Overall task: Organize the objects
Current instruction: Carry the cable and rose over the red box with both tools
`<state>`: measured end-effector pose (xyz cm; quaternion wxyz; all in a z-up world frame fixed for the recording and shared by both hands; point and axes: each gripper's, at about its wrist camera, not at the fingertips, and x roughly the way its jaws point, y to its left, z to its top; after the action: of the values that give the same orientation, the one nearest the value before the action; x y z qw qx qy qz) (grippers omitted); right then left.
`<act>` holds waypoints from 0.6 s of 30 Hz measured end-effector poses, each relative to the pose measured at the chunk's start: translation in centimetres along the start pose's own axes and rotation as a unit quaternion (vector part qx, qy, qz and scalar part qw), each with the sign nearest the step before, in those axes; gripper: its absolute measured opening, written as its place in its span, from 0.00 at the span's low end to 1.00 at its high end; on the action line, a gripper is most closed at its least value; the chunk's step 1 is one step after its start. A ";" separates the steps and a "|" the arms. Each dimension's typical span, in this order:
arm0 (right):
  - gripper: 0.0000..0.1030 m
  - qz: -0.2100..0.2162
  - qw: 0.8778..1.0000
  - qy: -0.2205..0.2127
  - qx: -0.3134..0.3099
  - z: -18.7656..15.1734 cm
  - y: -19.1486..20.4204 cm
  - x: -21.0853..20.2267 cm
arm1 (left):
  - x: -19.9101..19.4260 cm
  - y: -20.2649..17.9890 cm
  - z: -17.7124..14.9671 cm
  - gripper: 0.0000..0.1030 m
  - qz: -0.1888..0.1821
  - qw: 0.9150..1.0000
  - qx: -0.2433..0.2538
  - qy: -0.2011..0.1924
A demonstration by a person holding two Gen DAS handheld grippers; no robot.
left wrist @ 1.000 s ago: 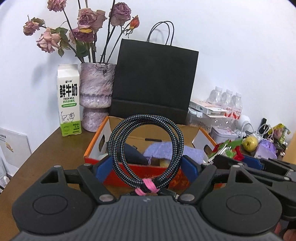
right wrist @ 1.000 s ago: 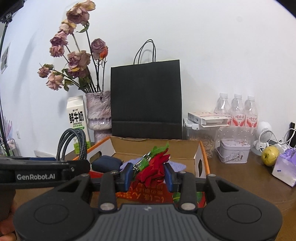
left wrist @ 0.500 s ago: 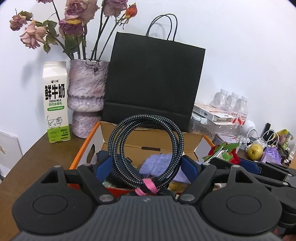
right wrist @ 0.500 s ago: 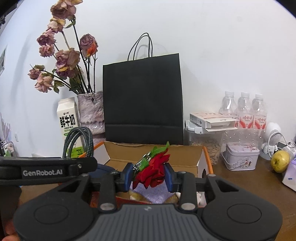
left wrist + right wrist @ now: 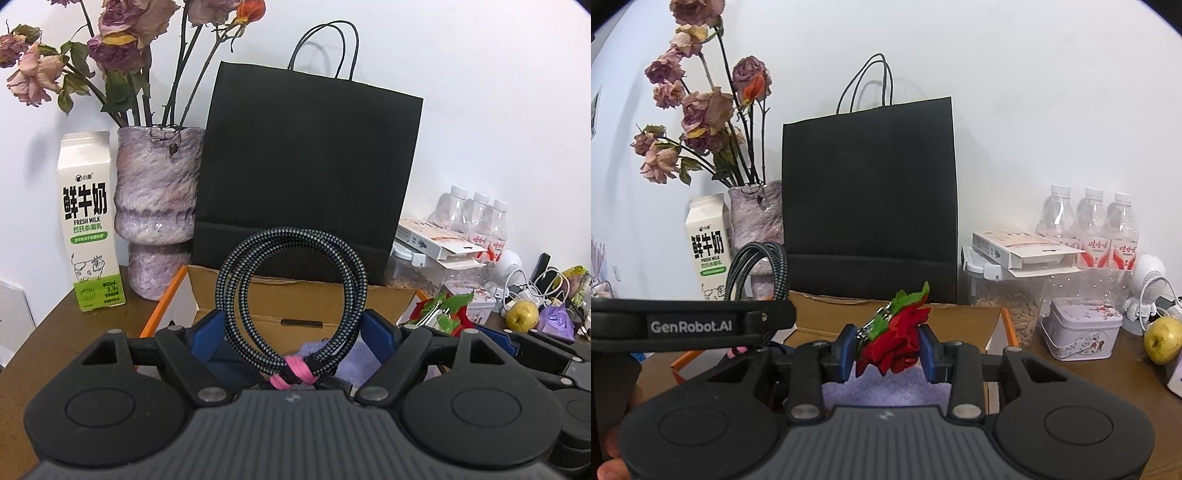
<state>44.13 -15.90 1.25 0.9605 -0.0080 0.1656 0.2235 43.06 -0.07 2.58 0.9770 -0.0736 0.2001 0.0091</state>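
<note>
Left tool (image 5: 293, 334) clamped on a coiled braided cable (image 5: 291, 299), black-and-grey woven sheath, loops bound at the bottom with a pink tie (image 5: 291, 374), coil standing upright between the blue pads. Right tool (image 5: 888, 345) clamped on a red fabric rose (image 5: 895, 341) with soft layered petals, crinkled green leaves and a bit of shiny foil at the stem end. Both held just over an open cardboard box (image 5: 306, 306), orange-edged, plain brown inside, with a slot handle cut in the far wall; fuzzy lilac cloth (image 5: 882, 387) lying in the box beneath the rose, something dark blue beside it, not clear what. Directly behind the box, toward the worktop's back edge against the white wall, a tall matte black paper bag (image 5: 870, 192) with thin cord handles. Toward the back left corner, a mottled purple vase (image 5: 157, 206), rough and waisted, holding dried, faded roses (image 5: 122, 48), and a white-and-green milk carton (image 5: 88, 230) just beside it. Toward the back right, a clear lidded container (image 5: 1008, 288) with a flat white carton on top, three clear plastic bottles (image 5: 1089, 225), a pale printed tin (image 5: 1084, 328), a yellow-green apple (image 5: 1163, 339). Brown wood-grain worktop (image 5: 1108, 384) under all of it.
</note>
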 end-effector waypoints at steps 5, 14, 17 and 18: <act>0.33 -0.004 1.000 -0.001 0.001 0.4 -0.4 1.3 | 0.9 0.3 0.6 0.78 0.006 1.000 -0.003 -0.008; 0.33 -0.011 1.000 0.001 0.005 1.0 -1.2 3.6 | 3.8 1.0 1.6 0.78 0.019 1.000 -0.013 -0.006; 0.33 -0.011 1.000 0.008 0.007 1.0 -1.4 4.4 | 4.8 1.1 1.7 0.78 0.022 1.000 -0.012 -0.001; 0.33 -0.009 1.000 0.011 0.006 0.9 -1.5 4.7 | 5.1 1.1 1.7 0.78 0.023 1.000 -0.010 0.000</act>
<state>49.06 -15.14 0.51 0.9608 -0.0062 0.1772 0.2132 48.35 1.20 1.97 0.9757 -0.0783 0.2018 0.0335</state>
